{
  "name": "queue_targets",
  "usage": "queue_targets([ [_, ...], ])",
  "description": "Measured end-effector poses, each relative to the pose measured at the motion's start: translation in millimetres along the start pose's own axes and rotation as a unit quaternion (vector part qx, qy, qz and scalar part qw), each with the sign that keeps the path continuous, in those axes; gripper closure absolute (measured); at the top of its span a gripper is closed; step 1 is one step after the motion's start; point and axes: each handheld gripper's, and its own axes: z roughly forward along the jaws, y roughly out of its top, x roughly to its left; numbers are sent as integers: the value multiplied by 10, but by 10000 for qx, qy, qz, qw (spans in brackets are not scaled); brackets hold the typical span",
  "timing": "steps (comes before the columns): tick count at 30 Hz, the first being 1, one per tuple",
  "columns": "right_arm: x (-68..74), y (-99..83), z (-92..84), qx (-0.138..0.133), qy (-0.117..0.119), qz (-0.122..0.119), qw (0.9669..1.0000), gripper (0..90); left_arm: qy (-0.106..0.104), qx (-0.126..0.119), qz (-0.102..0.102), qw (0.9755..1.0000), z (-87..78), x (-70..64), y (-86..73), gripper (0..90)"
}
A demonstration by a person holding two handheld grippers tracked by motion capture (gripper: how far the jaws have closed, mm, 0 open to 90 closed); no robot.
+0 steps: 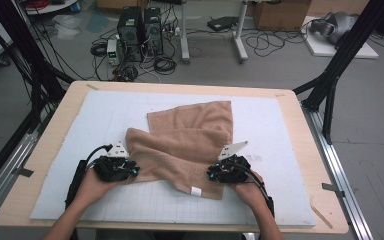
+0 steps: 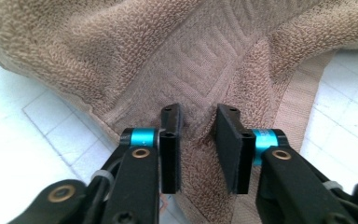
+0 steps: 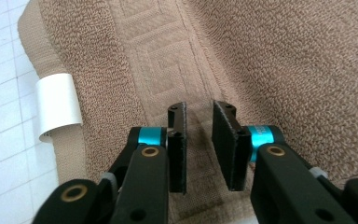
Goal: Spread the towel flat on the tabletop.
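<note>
Both claws sit at the near edge of the brown towel (image 1: 190, 145) on the counter (image 1: 55, 145), left claw (image 2: 198, 128) and right claw (image 3: 198, 126) each part-open astride a cloth ridge, towel stretching ahead.

Pale wooden table (image 1: 50, 145) with rounded corners, topped by a white gridded foam mat (image 1: 110, 115) covering most of its surface. Spread on the mat, a tan terry-cloth towel (image 1: 195, 135), partly folded over itself, a small white label (image 1: 196, 191) at its near hem. Strips of tape at the table's edges.
</note>
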Motion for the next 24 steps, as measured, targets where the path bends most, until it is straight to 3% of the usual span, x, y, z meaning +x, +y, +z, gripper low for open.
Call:
queue_targets([
  [5,1,10,2,13,-92,-35,10000,876,-54,9,19,10000,2,-9,5,812],
  [7,3,10,1,10,-42,94,9999,879,-87,2,-4,10000,0,-3,5,821],
  [13,-3,10,-25,-18,99,116,9999,884,-172,-44,18,9998,-80,-33,-7,843],
  [18,71,5,-204,-338,153,43,9993,884,-141,-182,63,9997,-203,-89,-72,844],
  [22,137,-11,-349,-445,132,-24,9989,884,-205,-393,57,9990,-335,-152,-87,845],
  [24,163,-18,-405,-495,106,-57,9987,883,-208,-483,154,9985,-420,-213,-79,846],
])
